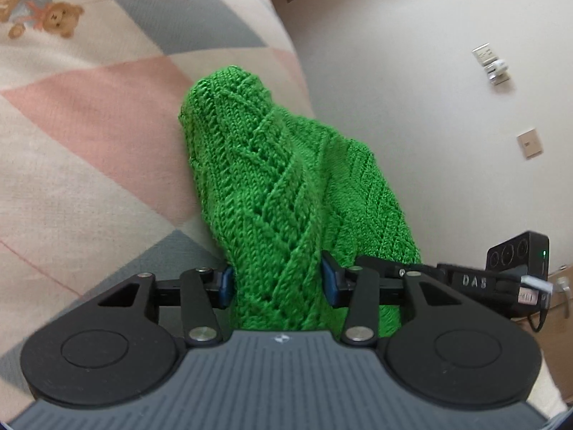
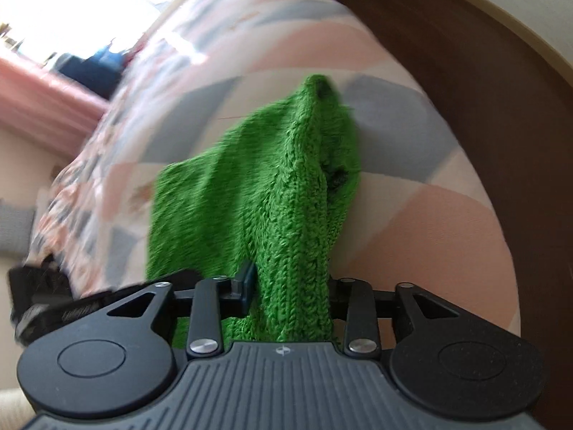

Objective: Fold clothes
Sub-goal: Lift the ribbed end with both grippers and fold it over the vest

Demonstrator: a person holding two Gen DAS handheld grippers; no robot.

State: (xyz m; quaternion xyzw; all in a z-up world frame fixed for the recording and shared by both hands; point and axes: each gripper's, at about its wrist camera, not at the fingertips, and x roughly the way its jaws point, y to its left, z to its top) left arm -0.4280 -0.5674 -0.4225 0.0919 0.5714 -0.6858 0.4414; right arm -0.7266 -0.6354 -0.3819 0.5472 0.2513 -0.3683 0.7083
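The left gripper has its blue-padded fingers clamped on a thick bunch of green knit, the pads pressed against the fabric on both sides with the wool filling the whole gap between them. From the grip the knit rises toward 12 o'clock in a tall, draped fold, its openwork diagonal pattern sharp in this view, and a second fold hangs off toward 3 o'clock. The right gripper is likewise closed on the knit: its left finger presses into the wool, while the right one is hidden behind the fabric (so only one pad can be seen). Here the knit climbs to a peak at 12 o'clock and spreads in a flat sheet toward 9 o'clock, blurred by motion. In both views the garment hangs over a quilt of pink, grey and cream patches. Only the left view shows the teddy-bear print at 10 o'clock, the white wall with its sockets at 2 o'clock, and the other gripper's black body at 3 o'clock. Only the right view shows a dark brown floor at 2 o'clock, a pink curtain and a bright window at 10 o'clock.
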